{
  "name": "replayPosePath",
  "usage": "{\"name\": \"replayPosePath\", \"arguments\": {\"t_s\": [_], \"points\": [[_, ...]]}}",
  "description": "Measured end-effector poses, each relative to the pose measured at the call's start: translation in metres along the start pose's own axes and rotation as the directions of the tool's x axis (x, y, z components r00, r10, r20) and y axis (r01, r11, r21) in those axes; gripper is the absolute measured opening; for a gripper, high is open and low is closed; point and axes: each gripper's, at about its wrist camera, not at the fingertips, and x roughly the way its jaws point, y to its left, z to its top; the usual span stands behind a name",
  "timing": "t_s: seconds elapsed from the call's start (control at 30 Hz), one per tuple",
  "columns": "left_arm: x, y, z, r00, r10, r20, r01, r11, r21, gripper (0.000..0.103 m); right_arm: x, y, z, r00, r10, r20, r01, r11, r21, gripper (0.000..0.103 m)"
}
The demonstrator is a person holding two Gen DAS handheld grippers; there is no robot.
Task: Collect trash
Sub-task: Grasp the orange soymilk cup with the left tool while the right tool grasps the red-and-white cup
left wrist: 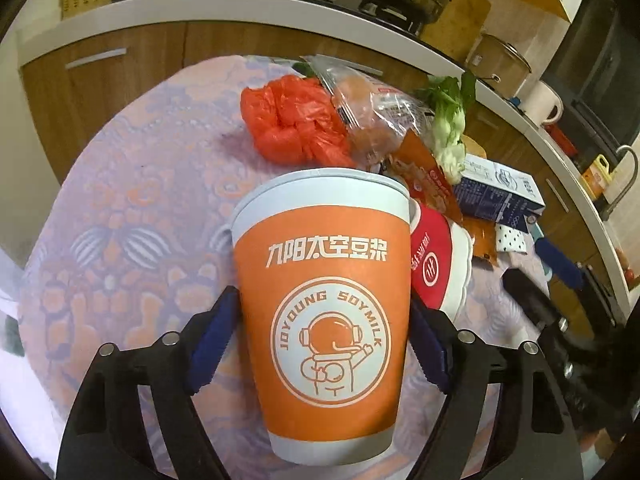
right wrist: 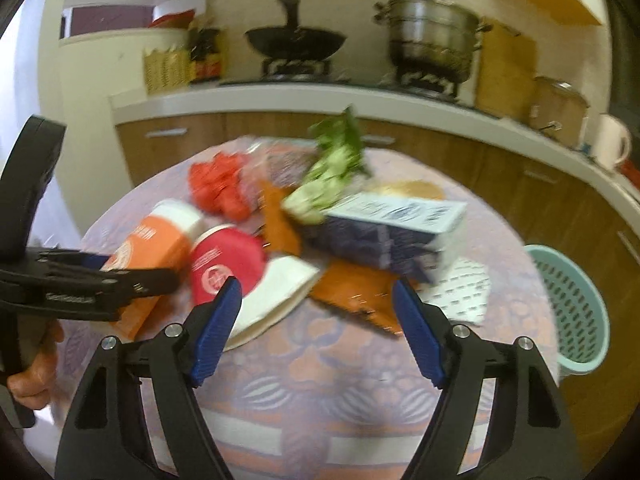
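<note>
Round patterned surface (right wrist: pixel 320 360) strewn with trash. Teal basket (right wrist: pixel 576 304) beside its edge. Orange soymilk cup (left wrist: pixel 324 312) grasped upright between left gripper (left wrist: pixel 320 344) fingers. Right gripper (right wrist: pixel 318 328) fingers released, hovering near red cup (right wrist: pixel 224 264).

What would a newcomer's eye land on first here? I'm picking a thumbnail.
The orange soymilk cup fills the left wrist view, standing between the left gripper's blue pads. Behind it, the red plastic bag and leafy greens top the trash heap on the patterned tablecloth.
</note>
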Motion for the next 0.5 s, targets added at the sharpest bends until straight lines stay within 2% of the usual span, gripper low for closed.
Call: {"name": "replayPosePath", "arguments": {"t_s": [0.1, 0.23, 0.3, 0.4, 0.5], "points": [[-0.003, 0.002, 0.001, 1.0, -0.01, 0.014, 0.01, 1.0, -0.014, 0.072, 0.005, 0.005, 0.004, 0.998, 0.051, -0.034, -0.051, 0.999, -0.014, 0.073], [-0.024, 0.017, 0.006, 0.996, -0.024, 0.087, 0.03, 0.997, -0.068, 0.072, 0.014, 0.016, 0.009, 0.991, 0.101, -0.091, -0.105, 0.994, -0.036, 0.077], [-0.03, 0.023, 0.008, 0.993, 0.006, 0.116, 0.003, 0.997, -0.078, 0.072, 0.021, 0.024, 0.013, 0.988, 0.108, -0.114, -0.115, 0.992, -0.056, 0.083], [-0.036, 0.034, 0.011, 0.98, 0.086, 0.18, -0.07, 0.993, -0.093, 0.072, 0.033, 0.036, 0.018, 0.984, 0.107, -0.139, -0.119, 0.99, -0.081, 0.085], [-0.036, 0.043, 0.017, 0.969, 0.102, 0.225, -0.075, 0.989, -0.125, 0.073, 0.047, 0.048, 0.021, 0.976, 0.124, -0.18, -0.143, 0.985, -0.095, 0.086]]}}
